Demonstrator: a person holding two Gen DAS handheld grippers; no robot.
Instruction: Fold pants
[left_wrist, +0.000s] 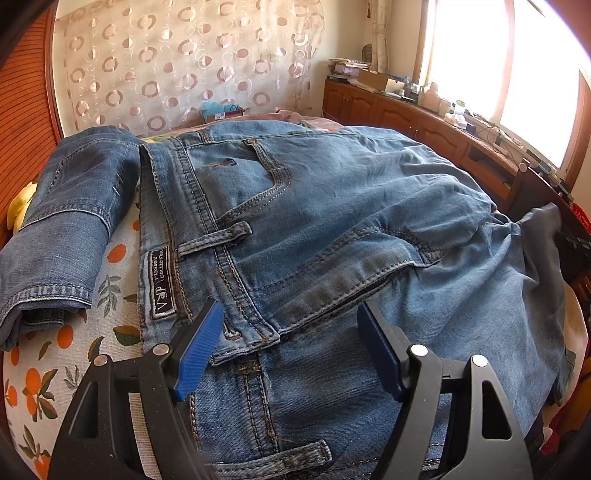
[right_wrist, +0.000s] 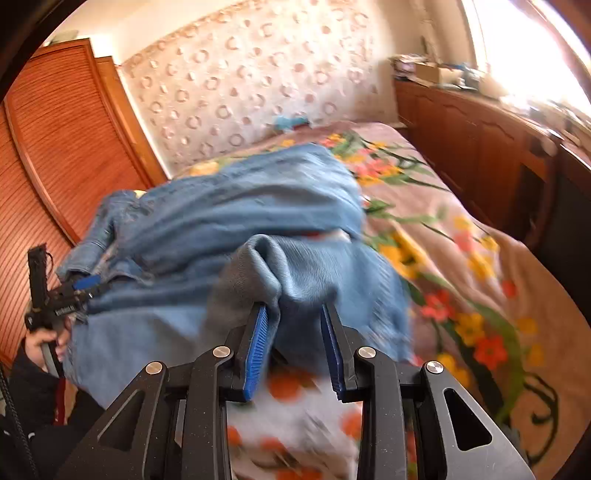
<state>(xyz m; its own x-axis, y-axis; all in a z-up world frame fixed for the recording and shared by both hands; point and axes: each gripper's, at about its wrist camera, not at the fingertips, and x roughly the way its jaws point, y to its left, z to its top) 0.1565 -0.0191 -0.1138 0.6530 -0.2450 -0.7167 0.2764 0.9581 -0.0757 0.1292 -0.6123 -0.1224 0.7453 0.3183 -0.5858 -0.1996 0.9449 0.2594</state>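
Lying crosswise, the jeans (left_wrist: 332, 221) point waistband left; left tongs (left_wrist: 291, 350) gape wide, right tongs (right_wrist: 293, 325) stand narrow, unclamped.

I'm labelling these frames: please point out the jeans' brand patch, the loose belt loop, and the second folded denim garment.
brand patch (left_wrist: 161, 283), left wrist view, middle of label
belt loop (left_wrist: 216, 239), left wrist view, mid-strap
folded denim garment (left_wrist: 62, 229), left wrist view, top face

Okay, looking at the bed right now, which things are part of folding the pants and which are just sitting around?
Part of the job:
- jeans
- left gripper, open over the waistband
- right gripper, fabric between its pads

Just lying about:
- folded denim piece
- cabinet clutter
- floral blanket
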